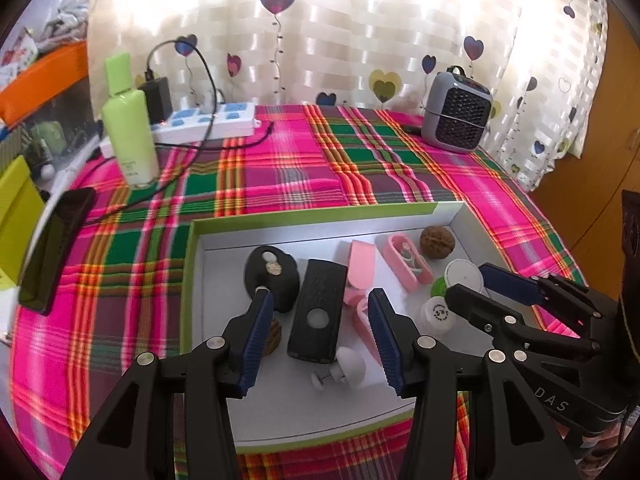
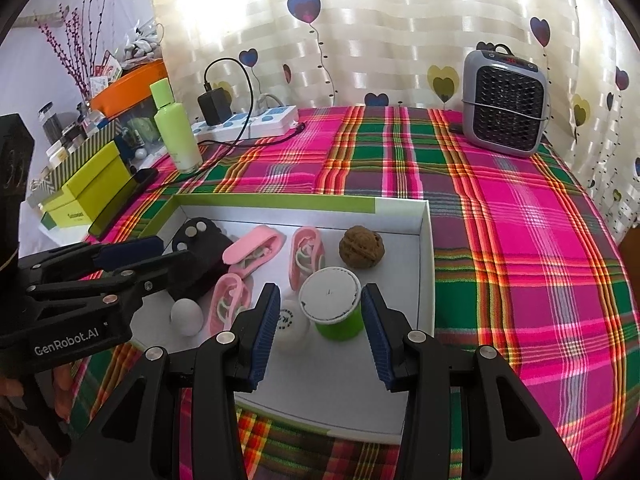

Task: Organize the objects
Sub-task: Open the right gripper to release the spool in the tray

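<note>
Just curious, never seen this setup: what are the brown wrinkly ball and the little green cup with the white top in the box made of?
The brown wrinkly ball looks like a real walnut: matte, ridged woody shell. The green cup seems glossy plastic; its flat white top looks like paper or foil, though that is uncertain.

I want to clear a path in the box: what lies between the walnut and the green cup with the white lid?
Nothing: in the right wrist view a bare strip of the white box floor separates the walnut from the green cup.
</note>
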Demonstrator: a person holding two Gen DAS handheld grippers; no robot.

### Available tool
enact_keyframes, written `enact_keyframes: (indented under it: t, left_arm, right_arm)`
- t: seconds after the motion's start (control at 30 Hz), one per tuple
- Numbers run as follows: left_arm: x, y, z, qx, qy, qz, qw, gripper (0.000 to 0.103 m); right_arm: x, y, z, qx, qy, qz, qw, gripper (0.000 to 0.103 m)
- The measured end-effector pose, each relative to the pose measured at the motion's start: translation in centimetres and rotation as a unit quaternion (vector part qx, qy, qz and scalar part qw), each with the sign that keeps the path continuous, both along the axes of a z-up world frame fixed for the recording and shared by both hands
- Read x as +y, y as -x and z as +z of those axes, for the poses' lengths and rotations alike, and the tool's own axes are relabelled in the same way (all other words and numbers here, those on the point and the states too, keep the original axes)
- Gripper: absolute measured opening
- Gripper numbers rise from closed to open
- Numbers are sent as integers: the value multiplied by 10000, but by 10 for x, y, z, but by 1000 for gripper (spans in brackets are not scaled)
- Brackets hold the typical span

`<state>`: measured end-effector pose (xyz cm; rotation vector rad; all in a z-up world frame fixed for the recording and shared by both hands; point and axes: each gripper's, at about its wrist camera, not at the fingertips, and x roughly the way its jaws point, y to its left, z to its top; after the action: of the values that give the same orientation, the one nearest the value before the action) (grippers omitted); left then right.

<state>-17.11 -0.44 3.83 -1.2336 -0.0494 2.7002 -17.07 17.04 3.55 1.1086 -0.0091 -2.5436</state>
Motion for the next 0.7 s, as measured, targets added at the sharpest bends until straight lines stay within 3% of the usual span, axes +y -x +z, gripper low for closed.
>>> enact_keyframes:
  t: [0.33,0.7]
  left_arm:
    - [1,-24,11,362,276,237,9987,48]
    - [5,-53,19,567,332,336,9973,49]
  right_arm:
    - [3,-12,4,45,-7,-117,9999,44]
    - [3,-32,11,157,-27,-161,9997,44]
